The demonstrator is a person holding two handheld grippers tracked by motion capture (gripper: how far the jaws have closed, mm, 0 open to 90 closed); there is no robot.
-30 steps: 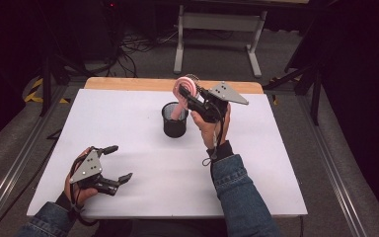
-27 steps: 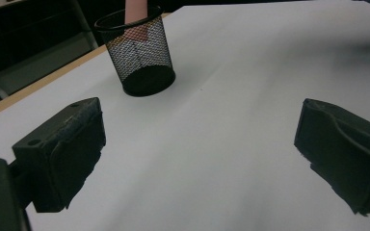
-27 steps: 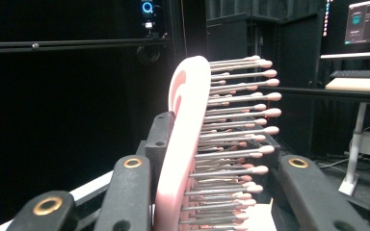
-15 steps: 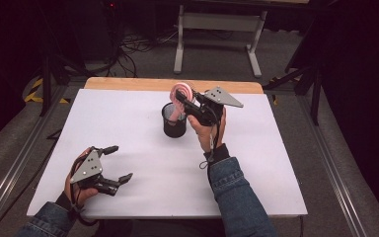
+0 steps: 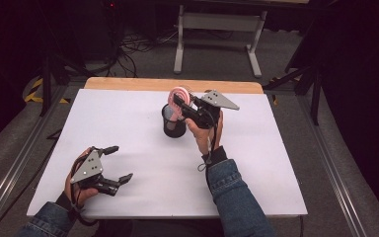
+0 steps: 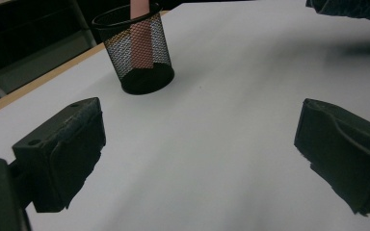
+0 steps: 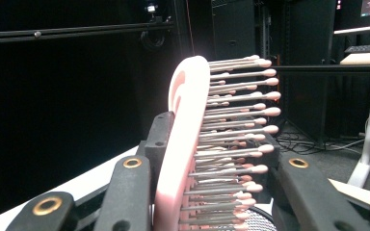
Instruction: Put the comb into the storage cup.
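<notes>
Lower now, the brush [image 5: 179, 97] has its handle down inside the cup [image 5: 174, 123]. Left of the cup, near the tabletop's [image 5: 276, 163] front edge, the left gripper [image 5: 114, 164] rests spread. Above the cup, the right gripper [image 5: 180, 102] pinches the brush.

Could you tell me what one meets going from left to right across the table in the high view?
Left gripper, open and low over the table → black mesh cup → right gripper, shut on the pink brush whose handle goes down into the cup.
</notes>
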